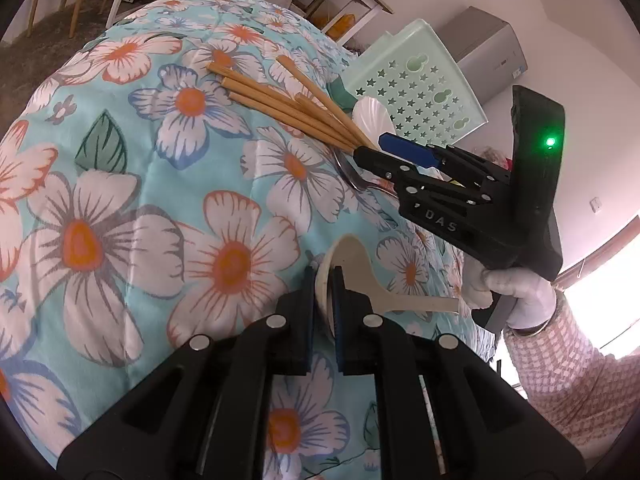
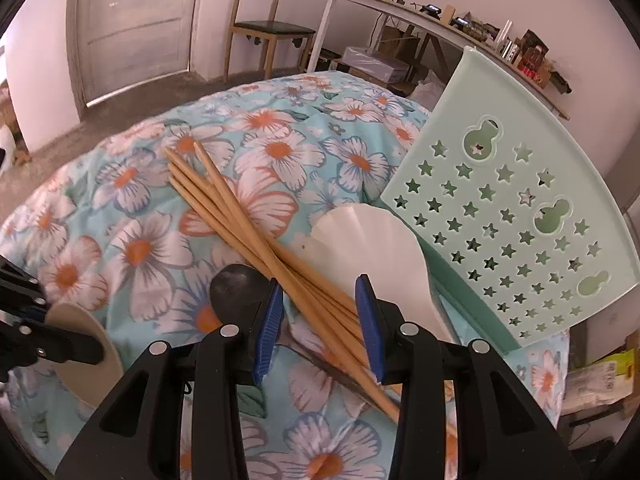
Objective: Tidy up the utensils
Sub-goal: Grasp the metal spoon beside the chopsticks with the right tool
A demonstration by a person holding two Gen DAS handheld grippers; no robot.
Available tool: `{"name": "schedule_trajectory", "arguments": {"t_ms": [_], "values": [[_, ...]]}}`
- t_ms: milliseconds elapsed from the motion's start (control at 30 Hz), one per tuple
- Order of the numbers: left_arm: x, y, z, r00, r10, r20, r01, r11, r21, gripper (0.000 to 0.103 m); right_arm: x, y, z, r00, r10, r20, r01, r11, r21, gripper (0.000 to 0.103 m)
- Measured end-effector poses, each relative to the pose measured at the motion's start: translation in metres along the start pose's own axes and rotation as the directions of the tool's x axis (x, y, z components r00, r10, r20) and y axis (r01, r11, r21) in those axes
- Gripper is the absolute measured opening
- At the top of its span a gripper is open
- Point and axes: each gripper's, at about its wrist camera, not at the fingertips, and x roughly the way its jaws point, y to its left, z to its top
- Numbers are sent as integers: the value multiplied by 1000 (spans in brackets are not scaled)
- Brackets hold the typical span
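Several wooden chopsticks (image 2: 240, 224) lie fanned on the flowered cloth (image 2: 140, 248). My right gripper (image 2: 320, 312) straddles their lower part, its blue pads closed against the bundle; in the left wrist view that gripper (image 1: 372, 146) meets the chopsticks (image 1: 280, 104) at their near ends. My left gripper (image 1: 324, 280) is shut on the rim of a beige spoon (image 1: 356, 260), which stands on edge with its handle pointing right. Under the chopsticks lies a metal spoon (image 2: 236, 292), partly hidden. A white shell-shaped dish (image 2: 372, 240) sits beside them.
A pale green basket (image 2: 512, 216) with star-shaped holes lies tipped up at the right, just beyond the white dish. A gloved hand (image 1: 516, 292) in a checked sleeve holds the right gripper. A chair (image 2: 264, 28), a long shelf and a door stand behind the table.
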Motion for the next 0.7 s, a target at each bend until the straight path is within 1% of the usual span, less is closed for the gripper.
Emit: {"name": "schedule_trajectory", "arguments": {"t_ms": [200,367,467,533,567,700], "values": [[-1,1,0,1000,0,2,0,1000,-2,9,-23,7,1,995,88,39,-86,995,-51,37],[-1,1,0,1000,0,2,0,1000,-1,9,-31,21,-3,984,178,14,-174,977,-126,37],[-1,1,0,1000,0,3,0,1000,-2,9,-27,27,-6,979,202,-9,-201,968,-150,36],[-1,1,0,1000,-1,3,1,1000,-2,9,-24,29,-7,976,217,-25,-218,964,-154,31],[-1,1,0,1000,-2,3,2,1000,-2,9,-21,30,-7,974,224,-34,-227,961,-156,31],[-1,1,0,1000,-1,3,1,1000,-2,9,-11,31,-6,974,218,-54,-224,960,-165,27]]}}
